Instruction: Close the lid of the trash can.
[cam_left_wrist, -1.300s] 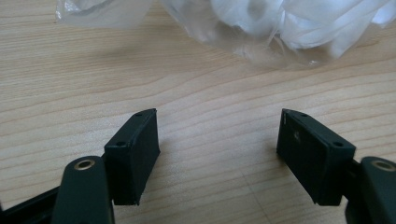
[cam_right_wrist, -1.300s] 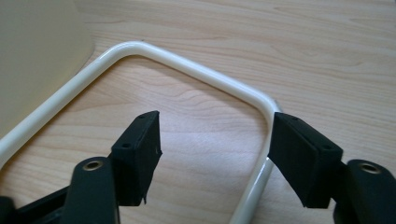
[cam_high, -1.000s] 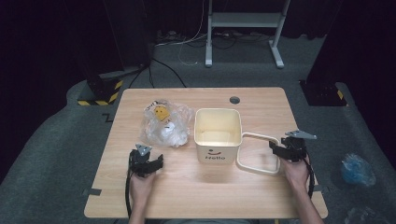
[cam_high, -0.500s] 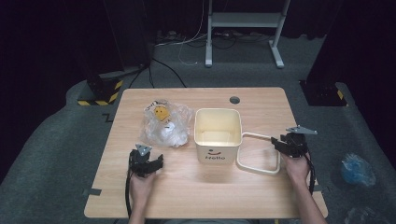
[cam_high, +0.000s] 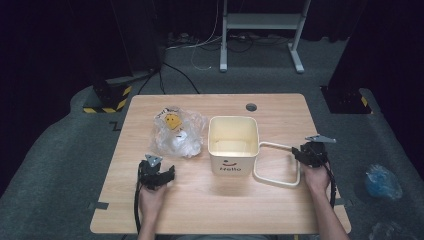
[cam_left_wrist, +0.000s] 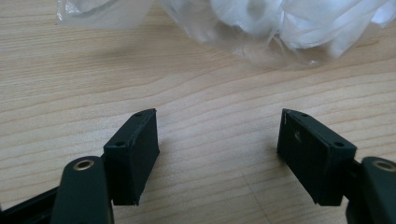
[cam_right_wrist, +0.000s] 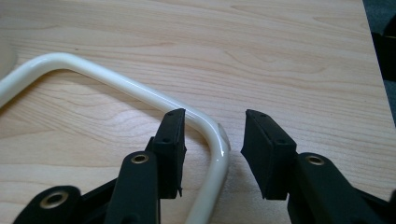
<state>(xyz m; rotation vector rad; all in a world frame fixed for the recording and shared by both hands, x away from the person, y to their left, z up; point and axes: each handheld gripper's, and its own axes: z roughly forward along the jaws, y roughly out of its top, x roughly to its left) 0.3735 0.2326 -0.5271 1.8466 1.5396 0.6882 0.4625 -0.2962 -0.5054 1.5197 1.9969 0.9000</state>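
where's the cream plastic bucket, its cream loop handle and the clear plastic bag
cream plastic bucket (cam_high: 231, 167), high view, front wall
cream loop handle (cam_right_wrist: 140, 92), right gripper view, curved bar
clear plastic bag (cam_high: 192, 125), high view, right side

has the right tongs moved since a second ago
Yes. In the high view the right tongs have slid toward the person, along the handle lying beside the fixed bucket, jaws just closing around it, not yet gripping.

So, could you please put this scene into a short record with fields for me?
Surface: light wooden table
Container: cream square plastic bucket, upright, open top
Handle: cream loop handle, lying flat on the table to the bucket's right
Bag: crumpled clear plastic bag, left of the bucket
Left gripper: open, nothing between the fingers, facing the bag
Right gripper: fingers just closing around the handle's corner, a gap on one side
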